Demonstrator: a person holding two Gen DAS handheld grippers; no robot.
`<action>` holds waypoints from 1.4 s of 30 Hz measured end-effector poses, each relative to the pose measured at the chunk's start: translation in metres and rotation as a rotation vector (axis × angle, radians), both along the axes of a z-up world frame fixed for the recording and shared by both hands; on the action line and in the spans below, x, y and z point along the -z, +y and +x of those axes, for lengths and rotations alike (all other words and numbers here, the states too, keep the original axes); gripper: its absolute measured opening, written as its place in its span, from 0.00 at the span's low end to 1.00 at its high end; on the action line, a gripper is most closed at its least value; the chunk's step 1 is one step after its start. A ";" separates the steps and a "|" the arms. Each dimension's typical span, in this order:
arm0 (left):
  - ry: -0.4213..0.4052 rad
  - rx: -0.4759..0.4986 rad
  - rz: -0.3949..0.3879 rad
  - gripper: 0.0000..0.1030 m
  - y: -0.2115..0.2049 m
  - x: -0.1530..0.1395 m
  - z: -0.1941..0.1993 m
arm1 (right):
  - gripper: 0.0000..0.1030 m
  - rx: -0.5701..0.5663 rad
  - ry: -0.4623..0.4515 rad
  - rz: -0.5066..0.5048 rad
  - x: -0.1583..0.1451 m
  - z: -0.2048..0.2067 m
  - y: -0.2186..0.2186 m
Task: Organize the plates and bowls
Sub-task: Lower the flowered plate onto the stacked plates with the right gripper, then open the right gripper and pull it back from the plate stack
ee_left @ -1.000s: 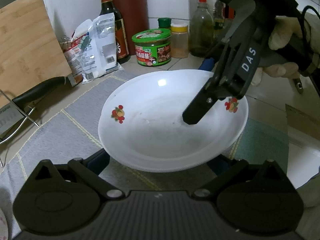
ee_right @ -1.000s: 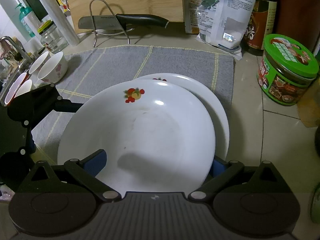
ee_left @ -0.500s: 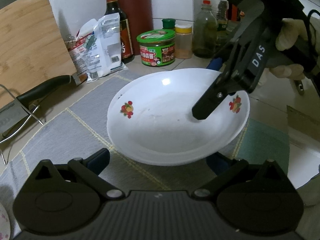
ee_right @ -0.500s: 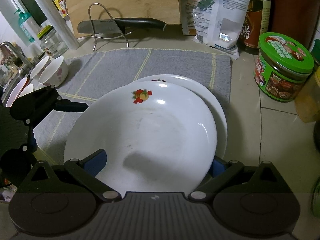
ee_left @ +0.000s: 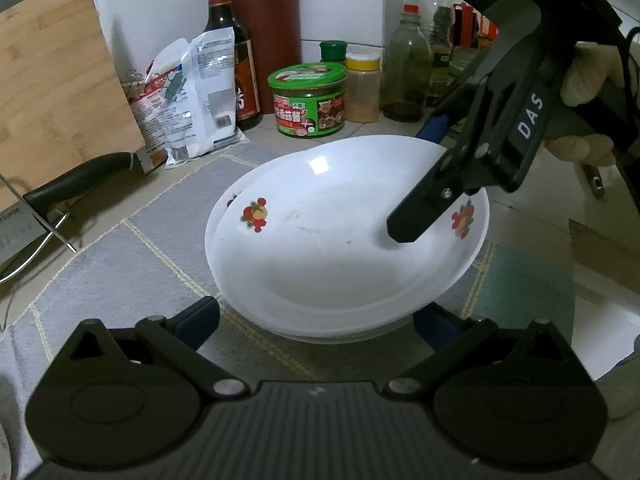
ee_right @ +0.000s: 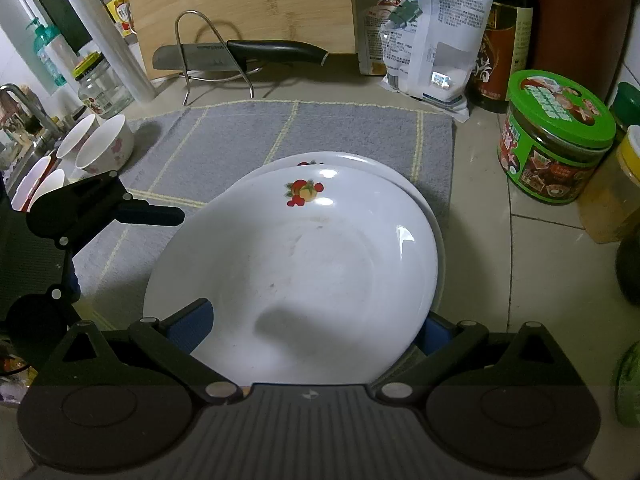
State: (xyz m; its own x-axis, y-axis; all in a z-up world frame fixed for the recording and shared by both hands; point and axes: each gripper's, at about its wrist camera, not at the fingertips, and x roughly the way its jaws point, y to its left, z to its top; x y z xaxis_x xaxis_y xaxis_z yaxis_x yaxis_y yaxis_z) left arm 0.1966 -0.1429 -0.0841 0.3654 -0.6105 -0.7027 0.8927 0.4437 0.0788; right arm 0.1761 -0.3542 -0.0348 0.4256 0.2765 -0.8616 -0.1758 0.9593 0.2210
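Grey mat point(ee_right: 248, 132) carries a plate point(ee_right: 404, 178); your right gripper point(ee_right: 308, 326) clamps the top plate point(ee_right: 296, 264) above it, your left gripper point(ee_left: 316, 320) spread apart beside it

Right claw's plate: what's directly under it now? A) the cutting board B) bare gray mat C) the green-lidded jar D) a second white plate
D: the top plate, gripped at its near rim by the right claw, sits over a second white plate whose rim shows beyond it on the gray mat.

Two plates point(ee_right: 296, 272) (stacked), four bowls point(ee_right: 105, 148)
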 end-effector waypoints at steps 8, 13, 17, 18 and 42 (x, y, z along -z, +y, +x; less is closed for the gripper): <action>0.000 0.000 0.011 1.00 -0.001 0.002 -0.001 | 1.00 -0.009 0.005 -0.039 -0.003 -0.004 0.003; 0.001 -0.005 0.009 0.99 -0.001 0.002 -0.002 | 1.00 -0.008 0.009 -0.058 -0.004 -0.008 0.002; -0.008 -0.007 0.008 0.99 0.001 0.000 -0.004 | 1.00 -0.007 0.022 -0.064 -0.002 -0.011 0.003; -0.007 -0.009 0.009 0.99 0.001 0.000 -0.004 | 1.00 -0.005 0.028 -0.074 -0.001 -0.012 0.003; 0.010 -0.487 -0.103 0.99 0.102 -0.023 -0.031 | 1.00 -0.151 -0.303 -0.102 -0.028 0.006 0.079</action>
